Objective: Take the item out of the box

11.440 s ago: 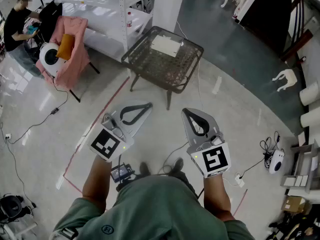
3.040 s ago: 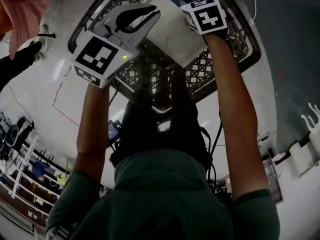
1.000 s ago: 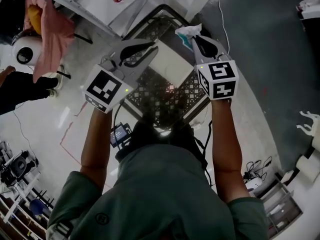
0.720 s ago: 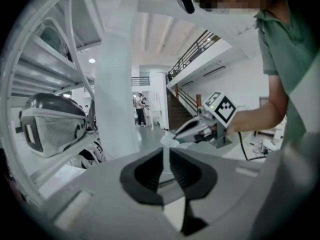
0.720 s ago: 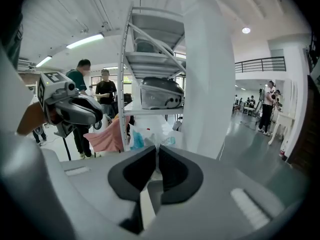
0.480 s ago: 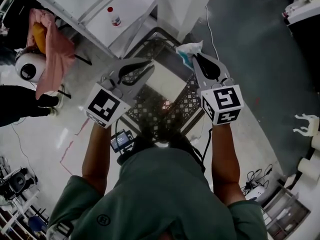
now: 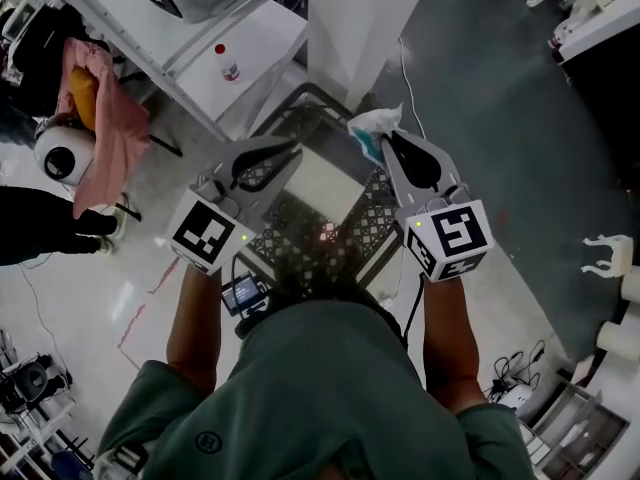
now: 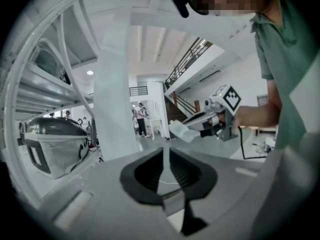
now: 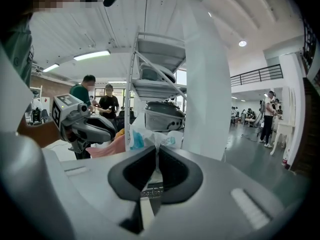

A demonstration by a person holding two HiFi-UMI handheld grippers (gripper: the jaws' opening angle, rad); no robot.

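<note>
A white open box [image 7: 322,180] lies on a dark wicker table [image 7: 285,240] below my hands. My right gripper [image 7: 386,136] is shut on a crumpled white and blue plastic packet [image 7: 373,124], held up in the air above the table's right side. In the right gripper view the packet [image 9: 150,138] sticks out past the closed jaws. My left gripper [image 7: 296,147] hovers left of the box, shut with nothing in it. From the left gripper view, the right gripper [image 8: 216,119] and its packet [image 8: 182,132] show ahead.
A white shelf rack [image 7: 215,28] with a small bottle [image 7: 228,65] and a white pillar [image 7: 355,18] stand behind the table. A pink-draped chair [image 7: 100,118] and a person [image 7: 40,223] are at the left. A small device [image 7: 245,294] lies on the floor.
Both grippers have drawn up and back from the table, which now looks smaller. The right gripper still holds the packet, now farther from the box.
</note>
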